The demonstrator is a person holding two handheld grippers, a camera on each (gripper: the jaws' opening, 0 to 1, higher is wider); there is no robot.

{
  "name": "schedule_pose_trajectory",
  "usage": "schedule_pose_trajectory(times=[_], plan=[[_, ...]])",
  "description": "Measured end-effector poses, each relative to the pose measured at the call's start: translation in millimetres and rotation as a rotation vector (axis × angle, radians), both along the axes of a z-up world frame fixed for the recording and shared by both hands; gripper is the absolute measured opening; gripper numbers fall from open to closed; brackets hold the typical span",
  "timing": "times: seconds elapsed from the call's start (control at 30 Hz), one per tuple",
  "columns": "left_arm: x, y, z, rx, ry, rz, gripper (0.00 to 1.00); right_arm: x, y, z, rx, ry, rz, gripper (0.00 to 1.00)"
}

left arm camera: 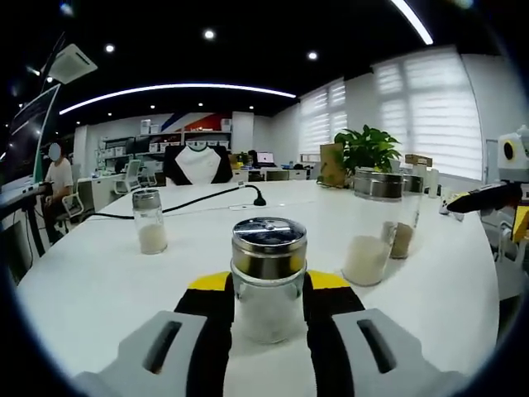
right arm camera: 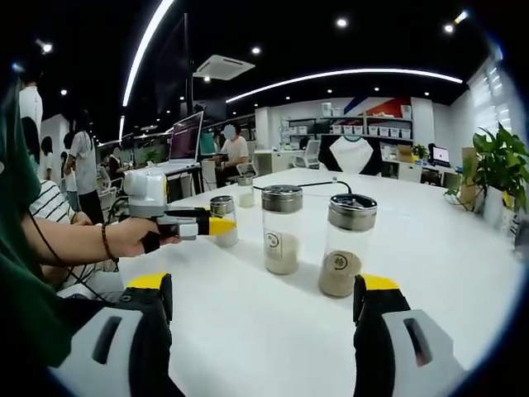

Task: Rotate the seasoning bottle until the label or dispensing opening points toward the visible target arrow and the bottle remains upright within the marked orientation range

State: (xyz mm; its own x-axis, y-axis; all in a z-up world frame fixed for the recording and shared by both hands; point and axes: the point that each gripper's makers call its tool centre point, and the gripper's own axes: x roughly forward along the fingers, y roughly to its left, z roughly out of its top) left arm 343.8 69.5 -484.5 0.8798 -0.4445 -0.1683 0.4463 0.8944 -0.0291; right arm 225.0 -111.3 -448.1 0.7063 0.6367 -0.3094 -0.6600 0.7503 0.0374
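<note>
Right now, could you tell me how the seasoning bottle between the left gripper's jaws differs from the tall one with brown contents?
The short seasoning bottle stands between the left gripper jaws; the tall brown-filled bottle stands free on the white table. The short one holds white powder, the tall one a brown layer at its base. The short one is squat, the tall one slender. Both are upright, clear glass with metal lids.

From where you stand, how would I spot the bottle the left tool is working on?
Start at the big white round table. Near its front edge, between the left gripper's black and yellow jaws, stands a short glass shaker with white powder. Unlike the taller jars to its right, its steel cap is perforated with holes.
</note>
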Motion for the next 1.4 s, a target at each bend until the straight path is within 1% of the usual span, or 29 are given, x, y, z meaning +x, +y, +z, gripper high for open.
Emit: schedule_pose_trajectory(times=[0.17, 0.3, 0.63, 0.8, 0.83, 1.03, 1.2, 1.37, 1.4], plan=[[-1.2, -1.7, 0.0, 0.004, 0.002, -0.04, 0.34, 0.5, -0.4, 0.9, 0.001, -0.001, -0.002, 0.93], [-1.5, -3.1, -0.6, 0.024, 0.015, -0.06, 0.34, 1.8, -1.2, 3.7, 0.004, -0.008, -0.008, 0.92], [-2.3, -4.4, -1.0, 0.004, 0.011, -0.139, 0.34, 3.8, -0.1, 3.8, 0.007, -0.004, -0.009, 0.92], [-2.7, -5.9, -1.8, 0.007, 0.015, -0.167, 0.34, 4.7, -1.5, 3.2, 0.009, 0.0, -0.021, 0.92], [-2.8, -6.2, -2.1, 0.009, 0.015, -0.176, 0.34, 5.7, -2.5, 3.9, 0.013, -0.003, -0.031, 0.92], [-3.6, -7.0, -4.5, 0.04, 0.024, -0.218, 0.34, 4.5, -1.9, 5.1, 0.006, -0.009, -0.023, 0.92], [-5.1, -5.3, -5.0, 0.038, 0.033, -0.271, 0.34, 2.7, -1.6, 4.0, 0.008, -0.004, -0.028, 0.92], [-5.8, -5.5, -4.4, 0.048, 0.026, -0.323, 0.34, 0.2, -1.0, 3.2, 0.0, -0.001, -0.025, 0.92], [-5.4, -5.3, -4.4, 0.041, 0.028, -0.331, 0.34, 0.1, -1.4, 3.4, -0.001, -0.002, -0.027, 0.92]])
